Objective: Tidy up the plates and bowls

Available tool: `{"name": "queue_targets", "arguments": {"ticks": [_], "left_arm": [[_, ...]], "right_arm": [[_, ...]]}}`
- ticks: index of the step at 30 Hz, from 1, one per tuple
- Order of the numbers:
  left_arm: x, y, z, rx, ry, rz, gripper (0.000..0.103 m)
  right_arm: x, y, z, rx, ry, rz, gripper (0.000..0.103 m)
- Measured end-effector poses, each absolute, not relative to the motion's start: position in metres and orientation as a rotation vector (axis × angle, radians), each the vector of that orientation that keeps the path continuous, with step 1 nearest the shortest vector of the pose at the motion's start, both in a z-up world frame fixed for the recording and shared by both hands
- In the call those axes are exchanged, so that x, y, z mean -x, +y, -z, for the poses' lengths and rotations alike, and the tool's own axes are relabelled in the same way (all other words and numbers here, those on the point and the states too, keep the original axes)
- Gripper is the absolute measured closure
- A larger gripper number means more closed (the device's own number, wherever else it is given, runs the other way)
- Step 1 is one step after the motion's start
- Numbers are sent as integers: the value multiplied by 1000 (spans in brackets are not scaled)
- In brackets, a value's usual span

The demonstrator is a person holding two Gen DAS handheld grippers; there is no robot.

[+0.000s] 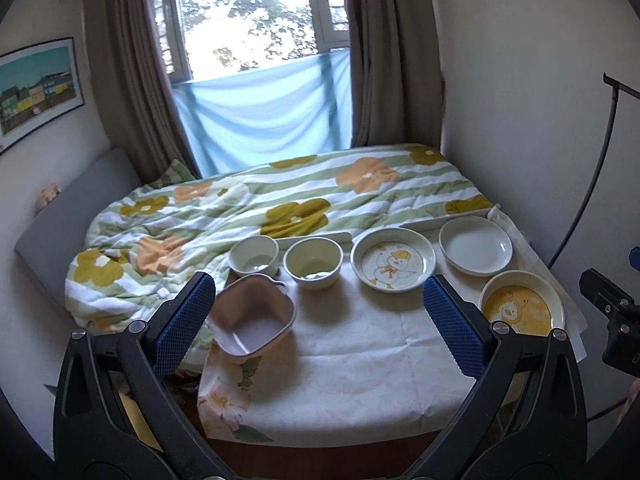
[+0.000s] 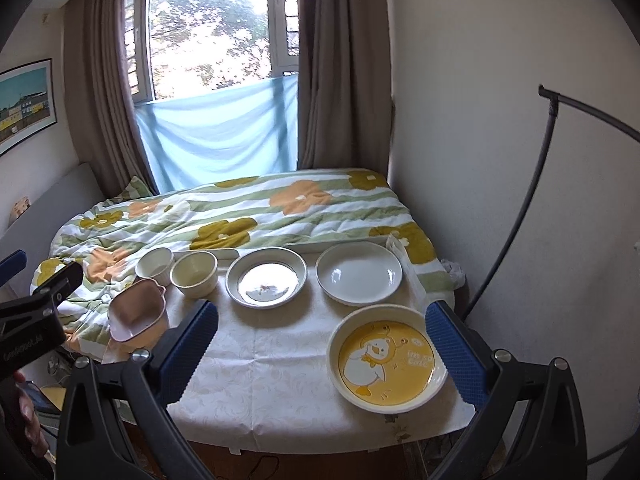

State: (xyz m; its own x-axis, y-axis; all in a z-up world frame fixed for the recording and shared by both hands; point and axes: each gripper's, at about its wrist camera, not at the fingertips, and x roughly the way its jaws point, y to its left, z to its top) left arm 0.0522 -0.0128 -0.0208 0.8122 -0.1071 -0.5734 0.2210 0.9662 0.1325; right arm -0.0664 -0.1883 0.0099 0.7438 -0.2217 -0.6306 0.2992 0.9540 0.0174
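Observation:
On a small table with a white cloth (image 1: pixel 340 356) stand a pink square bowl (image 1: pixel 252 316) (image 2: pixel 136 314), two cream round bowls (image 1: pixel 254 255) (image 1: pixel 313 262) (image 2: pixel 155 265) (image 2: pixel 195 273), a duck-print plate (image 1: pixel 393 264) (image 2: pixel 266 278), a plain white plate (image 1: pixel 475 249) (image 2: pixel 359 273) and a yellow duck plate (image 1: pixel 520 310) (image 2: pixel 386 360). My left gripper (image 1: pixel 318 320) is open and empty above the table's front, the pink bowl beside its left finger. My right gripper (image 2: pixel 320 348) is open and empty, the yellow plate by its right finger.
A bed with a green-striped flower quilt (image 1: pixel 280 200) lies behind the table. A white tray edge (image 1: pixel 316 238) sits behind the bowls. Walls stand close on the right, with a black curved stand (image 2: pixel 532 184). A curtained window (image 1: pixel 260 40) is at the back.

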Motion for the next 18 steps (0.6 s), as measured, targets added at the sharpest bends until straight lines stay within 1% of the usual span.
{"name": "queue_targets", "arguments": {"ticks": [4,12,17,18], "left_arm": [[-76,-46,50,-266,659,286,0],[-112,-138,142,-341,892,507,0],[-133,-189,198,-314,1051,617,0],[-137,-197,208,-317,1080,629,0]], "right_arm": [[68,-210,13,-187,719,314,0],[73,-282,75,-292,840,355,0],[71,-330,119,-388,916,322,0],[70,-338,127,-404,931,314,3]]}}
